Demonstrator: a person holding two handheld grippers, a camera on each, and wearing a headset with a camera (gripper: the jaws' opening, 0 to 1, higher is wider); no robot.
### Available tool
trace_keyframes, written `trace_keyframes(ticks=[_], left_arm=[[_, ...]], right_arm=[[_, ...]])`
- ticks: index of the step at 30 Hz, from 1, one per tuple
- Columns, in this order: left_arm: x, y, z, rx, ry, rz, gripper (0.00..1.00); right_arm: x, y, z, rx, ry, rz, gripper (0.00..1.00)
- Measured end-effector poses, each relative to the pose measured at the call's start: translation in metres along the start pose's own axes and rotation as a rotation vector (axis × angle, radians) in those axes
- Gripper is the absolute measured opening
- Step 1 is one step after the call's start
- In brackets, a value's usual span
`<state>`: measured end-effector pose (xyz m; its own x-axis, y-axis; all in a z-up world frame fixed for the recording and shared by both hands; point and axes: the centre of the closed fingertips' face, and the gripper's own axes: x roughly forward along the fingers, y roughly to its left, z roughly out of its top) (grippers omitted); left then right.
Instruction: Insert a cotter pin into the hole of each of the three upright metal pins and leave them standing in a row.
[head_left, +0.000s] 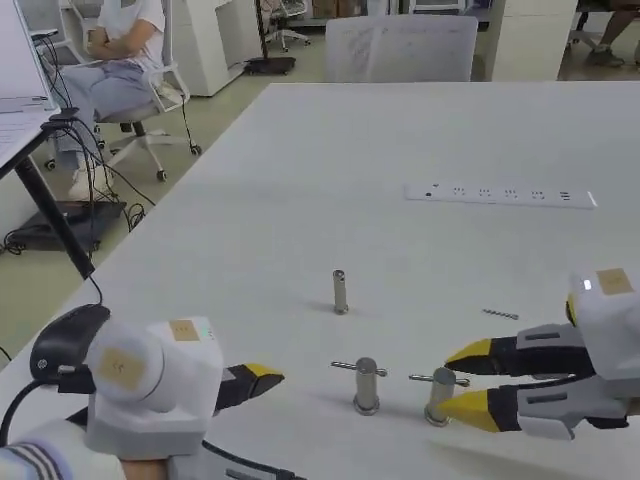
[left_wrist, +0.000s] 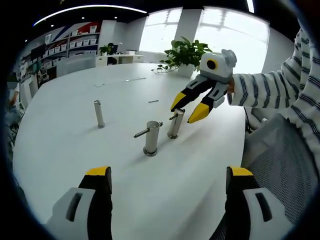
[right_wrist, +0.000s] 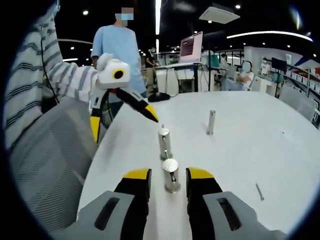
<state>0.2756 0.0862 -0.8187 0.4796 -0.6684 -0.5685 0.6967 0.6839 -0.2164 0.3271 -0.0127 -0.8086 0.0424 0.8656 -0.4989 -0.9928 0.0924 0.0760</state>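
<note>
Right gripper view: the right gripper (right_wrist: 169, 173) is open, its jaws straddling an already pinned upright pin (right_wrist: 171, 181) near the tabletop's near edge. The left gripper (left_wrist: 167, 172) hangs open and empty. The loose cotter pin (head_left: 500, 314) looks light, thin and slippery, so it is probably best pinched near its head.

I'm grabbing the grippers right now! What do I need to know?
Left gripper: open, empty, above the white table.
Right gripper: open, fingers either side of the nearest silver metal pin.
Done: the nearest silver metal pin and the middle silver metal pin each have a cotter pin through.
Left: the far silver metal pin is bare. A loose thin metal cotter pin lies on the table for it. Then check that all three stand in a row.
</note>
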Motion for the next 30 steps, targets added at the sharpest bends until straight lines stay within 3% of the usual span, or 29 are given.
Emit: trace_keyframes(ticks=[8, 18, 22, 30], left_arm=[[-0.005, 0.021, 0.004, 0.006, 0.002, 0.029, 0.95], [-0.005, 0.032, 0.006, 0.003, 0.0, 0.044, 0.94], [-0.004, 0.039, 0.009, -0.003, -0.006, 0.054, 0.93], [0.001, 0.052, 0.012, 0.005, 0.0, 0.058, 0.92]], right_arm=[[-0.014, 0.007, 0.008, 0.009, -0.027, -0.033, 0.38], [-0.026, 0.016, 0.01, 0.042, -0.055, -0.078, 0.44], [-0.029, 0.019, 0.01, 0.08, -0.058, -0.096, 0.5], [-0.041, 0.022, 0.002, 0.125, -0.067, -0.156, 0.58]])
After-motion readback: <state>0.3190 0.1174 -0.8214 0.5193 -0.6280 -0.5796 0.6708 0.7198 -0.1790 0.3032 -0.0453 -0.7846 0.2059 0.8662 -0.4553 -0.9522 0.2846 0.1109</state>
